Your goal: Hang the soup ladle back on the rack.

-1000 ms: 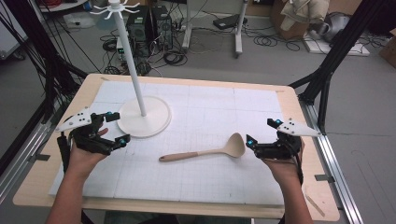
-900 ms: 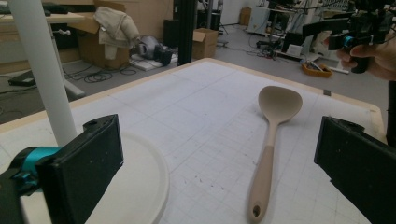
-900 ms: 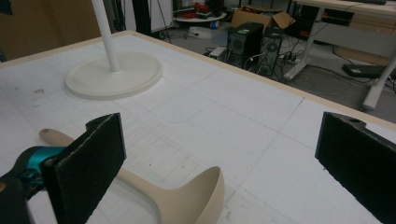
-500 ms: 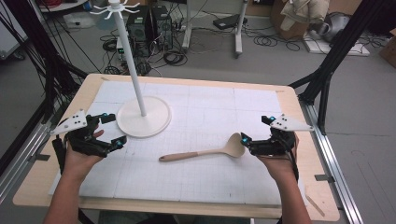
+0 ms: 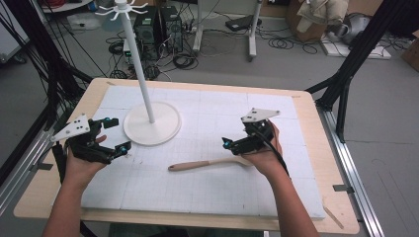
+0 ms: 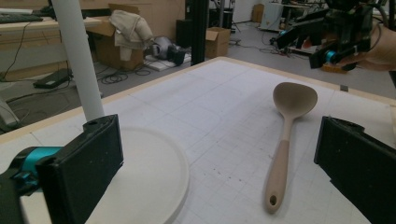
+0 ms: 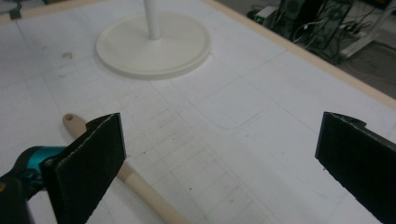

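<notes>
Right gripper (image 5: 236,143) has moved left and inward since a second ago: it was off the far right end of the spoon, beside the bowl, and now hangs over the bowl end itself, hiding it in the high view. Left gripper (image 5: 114,134) has shifted only a little, drifting toward the near left edge, beside the stand's base.

Reading: the right hand looks to be closing in for a pickup of the spoon; likely aim is hanging it on the stand, though that is a guess from the layout.

Table (image 5: 306,98): wooden edge, white gridded mat on top.

Stand (image 5: 148,116): white pole on a round white disc base, far left of centre, hooks at the top. Nothing hangs on it as far as the frame shows.

Spoon (image 5: 197,164): wooden-coloured, lying flat on the mat near centre, handle pointing left, bowl to the right under the right gripper. In the left gripper view the spoon (image 6: 285,135) lies between the jaws' line of sight, hole in the handle end nearest. In the right gripper view the handle (image 7: 135,184) runs behind the left-hand jaw.

Jaws: right claw wide, nothing between the pads, not touching the spoon. Left claw also wide and empty.

Writing: none legible; no brand or label can be read on the grippers, stand, spoon or the boxes behind.
</notes>
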### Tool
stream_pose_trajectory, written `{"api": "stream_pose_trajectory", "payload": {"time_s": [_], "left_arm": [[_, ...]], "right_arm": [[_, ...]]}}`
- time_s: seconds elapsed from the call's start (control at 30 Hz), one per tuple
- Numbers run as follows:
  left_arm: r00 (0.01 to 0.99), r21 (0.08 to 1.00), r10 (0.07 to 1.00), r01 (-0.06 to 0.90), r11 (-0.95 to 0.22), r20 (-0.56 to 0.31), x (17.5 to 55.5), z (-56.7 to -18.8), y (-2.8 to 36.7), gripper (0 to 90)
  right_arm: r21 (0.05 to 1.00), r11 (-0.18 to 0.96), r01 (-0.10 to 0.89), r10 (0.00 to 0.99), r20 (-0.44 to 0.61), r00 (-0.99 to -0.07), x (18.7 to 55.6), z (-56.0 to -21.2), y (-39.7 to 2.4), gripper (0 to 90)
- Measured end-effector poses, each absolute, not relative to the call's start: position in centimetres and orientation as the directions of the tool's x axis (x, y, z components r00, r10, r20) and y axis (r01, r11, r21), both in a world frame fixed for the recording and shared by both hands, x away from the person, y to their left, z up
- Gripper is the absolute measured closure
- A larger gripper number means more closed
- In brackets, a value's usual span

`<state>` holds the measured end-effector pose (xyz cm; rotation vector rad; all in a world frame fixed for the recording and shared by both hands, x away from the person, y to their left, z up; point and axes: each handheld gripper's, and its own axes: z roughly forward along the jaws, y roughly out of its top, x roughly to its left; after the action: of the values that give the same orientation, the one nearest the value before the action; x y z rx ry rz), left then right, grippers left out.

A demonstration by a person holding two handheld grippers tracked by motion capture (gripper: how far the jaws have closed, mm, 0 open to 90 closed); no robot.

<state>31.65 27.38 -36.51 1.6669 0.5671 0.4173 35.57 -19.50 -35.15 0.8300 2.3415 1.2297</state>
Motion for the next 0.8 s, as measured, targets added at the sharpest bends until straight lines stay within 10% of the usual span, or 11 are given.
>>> {"api": "stream_pose_trajectory", "payload": {"time_s": [0.63, 0.8], "left_arm": [[0.805, 0.981, 0.592, 0.127, -0.149, -0.015, 31.0, -36.7, 27.4, 1.7], [0.804, 0.979, 0.594, 0.126, -0.158, -0.007, 31.1, -36.9, 27.4, 1.7]], "right_arm": [[0.541, 0.757, 0.366, 0.450, -0.025, -0.893, 37.6, -41.4, -12.6, 0.9], [0.474, 0.812, 0.341, 0.401, -0.027, -0.916, 37.4, -42.9, -11.6, 14.4]]}}
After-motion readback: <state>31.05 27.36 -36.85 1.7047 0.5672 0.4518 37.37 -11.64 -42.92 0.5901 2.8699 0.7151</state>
